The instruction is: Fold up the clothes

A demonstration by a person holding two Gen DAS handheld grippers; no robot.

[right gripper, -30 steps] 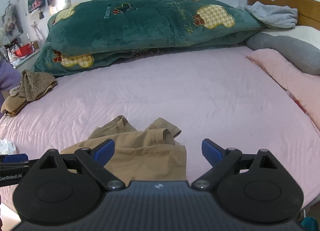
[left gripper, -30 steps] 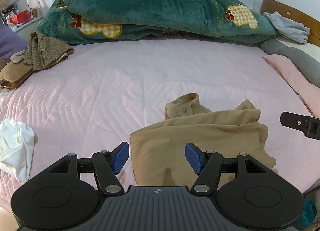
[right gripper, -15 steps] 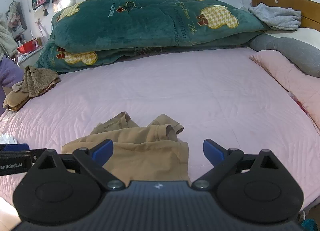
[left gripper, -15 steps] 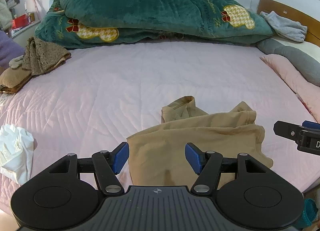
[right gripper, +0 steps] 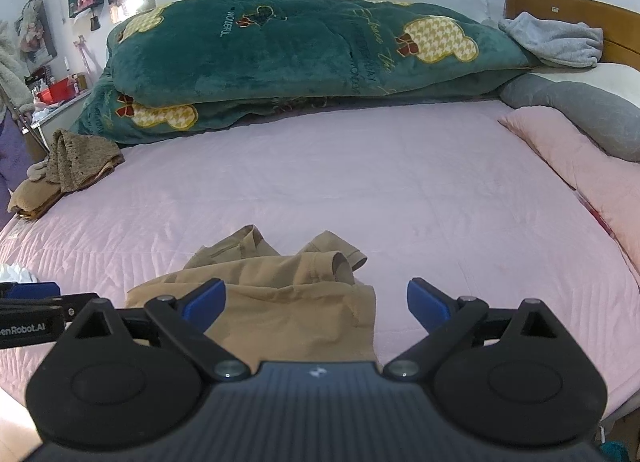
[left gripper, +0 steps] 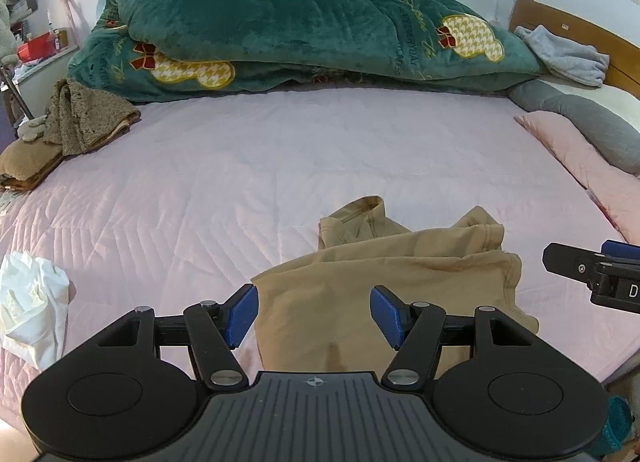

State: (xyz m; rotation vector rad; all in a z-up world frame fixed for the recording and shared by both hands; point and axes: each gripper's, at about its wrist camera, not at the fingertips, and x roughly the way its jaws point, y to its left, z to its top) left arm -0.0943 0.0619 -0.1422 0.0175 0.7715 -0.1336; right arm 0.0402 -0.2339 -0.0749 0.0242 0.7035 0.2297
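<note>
**Two open grippers, one tan garment waiting**

Two hand-held grippers hover over the near edge of the bed (left gripper: 280, 166), and neither has a hold on anything. The left hand-held gripper (left gripper: 312, 316) has its blue pads spread wide, with nothing pinched between them. The right hand-held gripper (right gripper: 316, 302) is spread even wider, and it is empty too.

The tan garment (left gripper: 384, 290) lies on the pink quilted cover at 6 o'clock in both views, right beneath the grippers. It looks partly folded already: a flat doubled panel nearest the cameras, with loose cuffs or openings bunched at its 12 o'clock end. Which garment it is, I cannot tell.

My read: we are between folds, both hands lining up for the next grab. The next move calls for each gripper to drop onto an edge or corner of that tan panel, pinch a layer cleanly, then carry it over. Thin, limp cloth like this can slip or drag the under-layer along, so a low, firm pinch is the ticket.

Off at 9 o'clock, a crumpled white cloth (left gripper: 32, 302) lies well apart.
</note>
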